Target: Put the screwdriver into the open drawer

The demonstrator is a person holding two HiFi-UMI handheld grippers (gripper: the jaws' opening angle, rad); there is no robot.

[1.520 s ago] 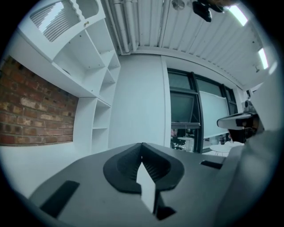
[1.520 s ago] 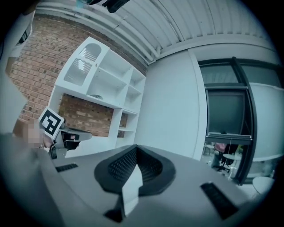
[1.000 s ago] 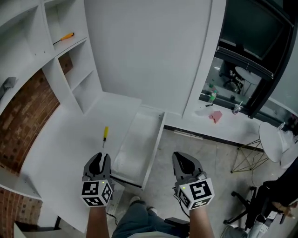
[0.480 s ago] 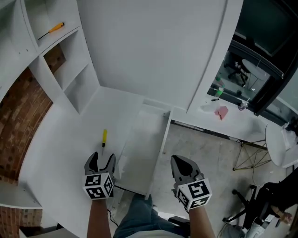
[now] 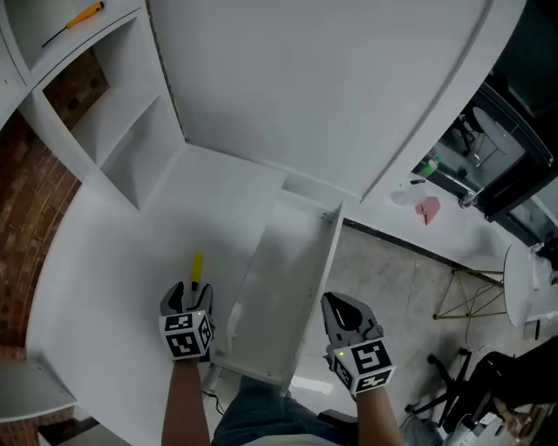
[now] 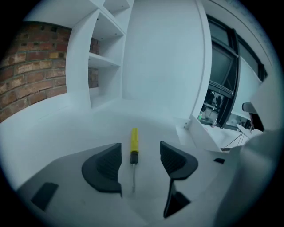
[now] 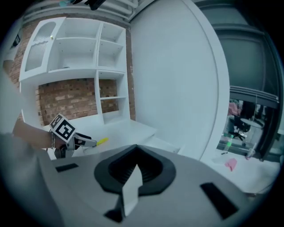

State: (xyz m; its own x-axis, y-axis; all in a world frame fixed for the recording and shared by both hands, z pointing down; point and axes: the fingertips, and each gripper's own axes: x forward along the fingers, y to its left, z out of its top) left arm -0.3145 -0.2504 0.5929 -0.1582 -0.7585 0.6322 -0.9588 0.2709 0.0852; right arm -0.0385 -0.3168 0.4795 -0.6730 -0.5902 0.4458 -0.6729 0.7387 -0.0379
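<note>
A yellow-handled screwdriver [image 5: 196, 266] lies on the white desk [image 5: 113, 261], just left of the open white drawer [image 5: 288, 279]. My left gripper [image 5: 190, 294] is low over the desk right behind it. In the left gripper view the screwdriver [image 6: 134, 142] lies between the wide-apart jaws, shaft towards me. The pads stand clear of it and the jaws are closing. My right gripper [image 5: 342, 307] hangs shut and empty beside the drawer's right wall, over the floor. The right gripper view shows the left gripper [image 7: 73, 142] and the screwdriver [image 7: 103, 141].
A second yellow screwdriver [image 5: 74, 19] lies on an upper shelf of the white shelving at the top left. A brick wall [image 5: 26, 226] runs along the desk's left side. A tall white panel [image 5: 331, 87] stands behind the drawer. Chairs and a glass table stand at the right.
Both grippers have come down and forward. The left gripper's jaws have opened wide and now straddle the screwdriver's shaft. The right gripper has stayed shut.
</note>
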